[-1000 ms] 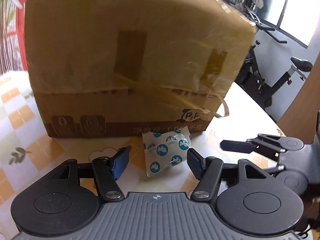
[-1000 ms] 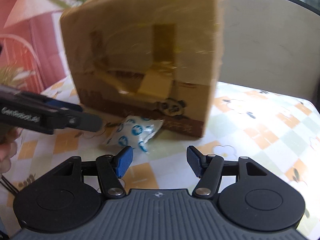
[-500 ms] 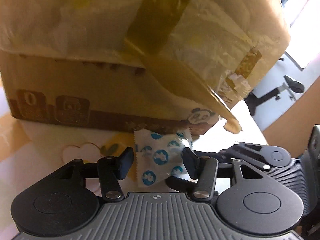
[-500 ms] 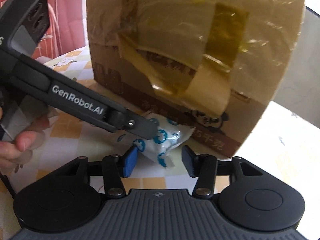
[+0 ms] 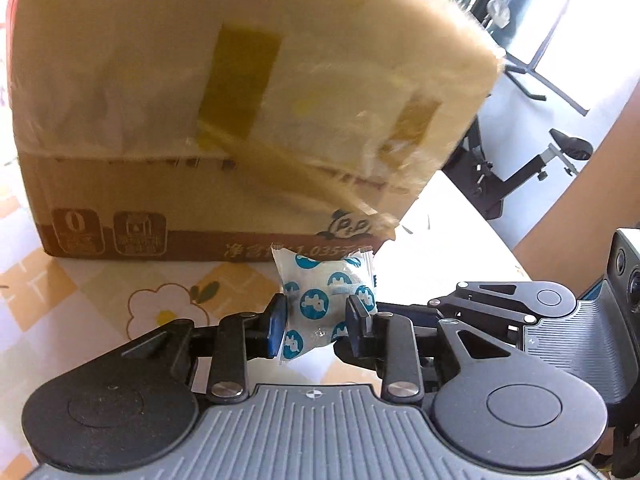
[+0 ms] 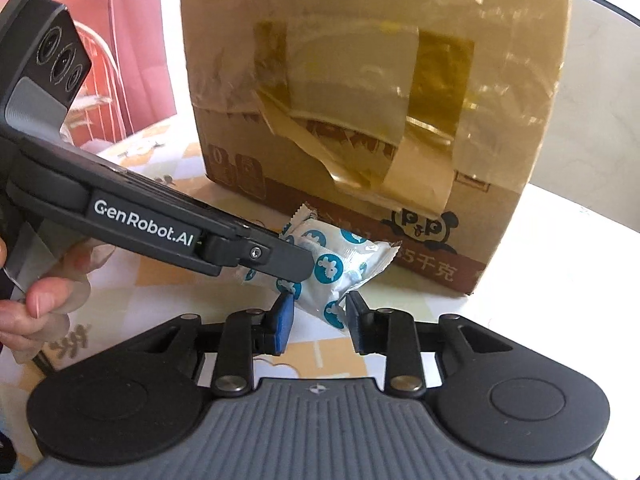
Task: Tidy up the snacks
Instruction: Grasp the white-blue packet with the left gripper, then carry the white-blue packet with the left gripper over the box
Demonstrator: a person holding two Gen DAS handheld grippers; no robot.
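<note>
Snack: a small white plastic packet printed with blue circles lay on the counter just in front of the box, right by its panda logo.
Left claw: the black two-fingered left claw had just been closing, and its blue pads pressed the packet from both sides. A firm pinch!
Right claw: the matching black right claw had also just been narrowing; the packet's near corner sat between its pads, but a gap showed beside the left pad, so no grip there.
Box: a big brown cardboard box with peeling yellowish tape stood upright behind the packet.
Counter: a pale counter with an orange check and flower pattern carried it all.
Hand: a hand held the left tool's handle.
</note>
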